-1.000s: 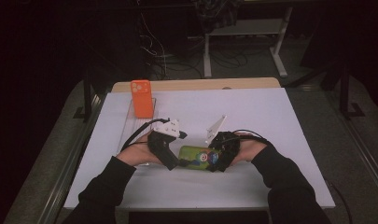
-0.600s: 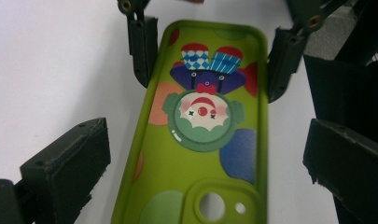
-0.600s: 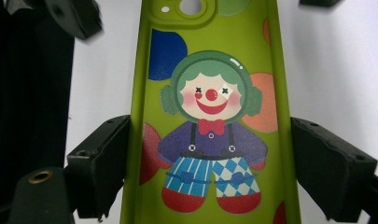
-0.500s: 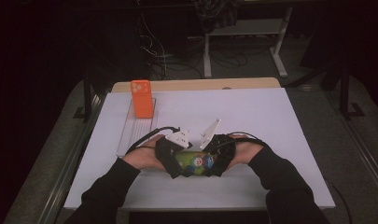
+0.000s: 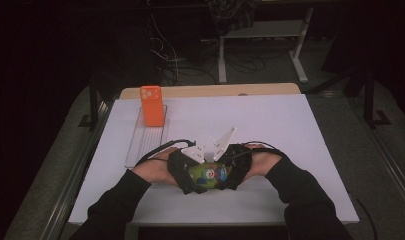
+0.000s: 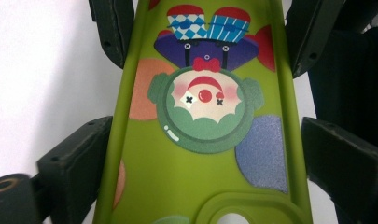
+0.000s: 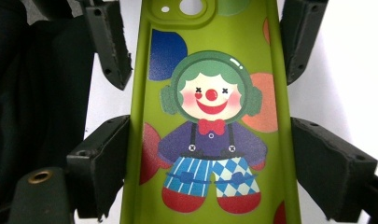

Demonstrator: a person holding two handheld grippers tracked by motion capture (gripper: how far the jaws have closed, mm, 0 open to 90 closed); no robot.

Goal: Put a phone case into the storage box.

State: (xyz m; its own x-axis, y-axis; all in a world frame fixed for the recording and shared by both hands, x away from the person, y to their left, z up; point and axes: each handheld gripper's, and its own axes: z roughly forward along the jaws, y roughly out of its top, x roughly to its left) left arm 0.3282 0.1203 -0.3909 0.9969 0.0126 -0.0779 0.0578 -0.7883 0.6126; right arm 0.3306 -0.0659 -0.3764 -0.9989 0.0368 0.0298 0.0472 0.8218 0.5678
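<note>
High view — green clown phone case [image 5: 208,175] between left tool [image 5: 186,172] and right tool [image 5: 233,167], both clamped on its ends.

A lab: a white tabletop [image 5: 270,120] in a dark room, cables [image 5: 190,55] and metal stands [image 5: 300,55] beyond its far edge.

On the white table [image 5: 290,150], the left hand-held gripper [image 5: 186,172] and the right hand-held gripper [image 5: 234,167] meet near the front edge, with a green phone case [image 5: 207,175] between them. An orange phone [image 5: 152,106] stands upright at the far end of a clear tray [image 5: 145,145], well apart to the left.
</note>
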